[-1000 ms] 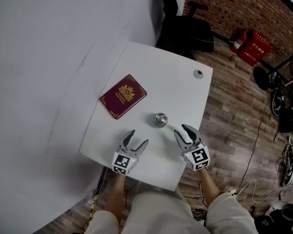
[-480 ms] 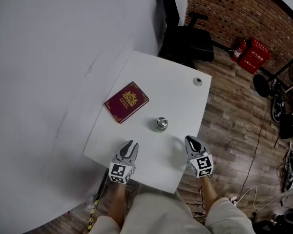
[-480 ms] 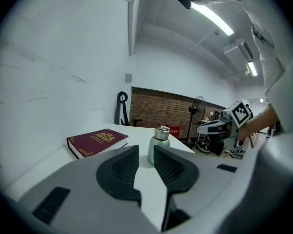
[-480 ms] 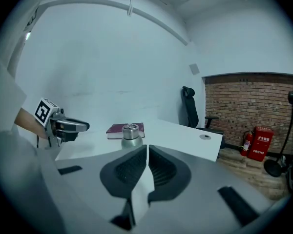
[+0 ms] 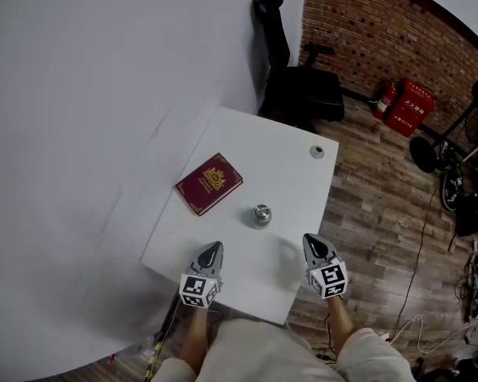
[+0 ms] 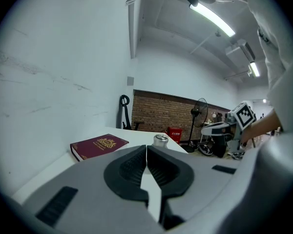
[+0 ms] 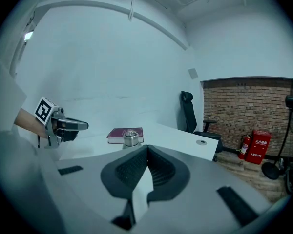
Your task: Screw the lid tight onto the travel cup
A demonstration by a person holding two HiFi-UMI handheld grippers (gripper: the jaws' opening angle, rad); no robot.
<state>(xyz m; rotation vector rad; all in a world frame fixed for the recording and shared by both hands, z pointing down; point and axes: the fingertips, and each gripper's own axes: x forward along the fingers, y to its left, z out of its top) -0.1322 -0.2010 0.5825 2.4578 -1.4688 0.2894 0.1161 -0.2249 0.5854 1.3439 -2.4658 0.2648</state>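
Observation:
A small silver travel cup (image 5: pixel 260 215) with a shiny top stands upright near the middle of the white table (image 5: pixel 287 177). It also shows in the left gripper view as the cup (image 6: pixel 160 140) and in the right gripper view as the cup (image 7: pixel 131 138). My left gripper (image 5: pixel 211 250) is shut and empty near the table's front edge, left of the cup and well short of it. My right gripper (image 5: pixel 313 243) is likewise shut and empty, at the cup's right and nearer me. In both gripper views the jaws meet with nothing between them.
A dark red booklet (image 5: pixel 209 183) lies left of the cup. A small grey round piece (image 5: pixel 316 152) sits by the far right corner. Beyond the table stands a black office chair (image 5: pixel 303 86). A red fire-extinguisher box (image 5: pixel 406 106) is by the brick wall.
Both grippers have closed from open to shut and drawn back toward me, away from the cup. The cup and booklet have stayed in place.

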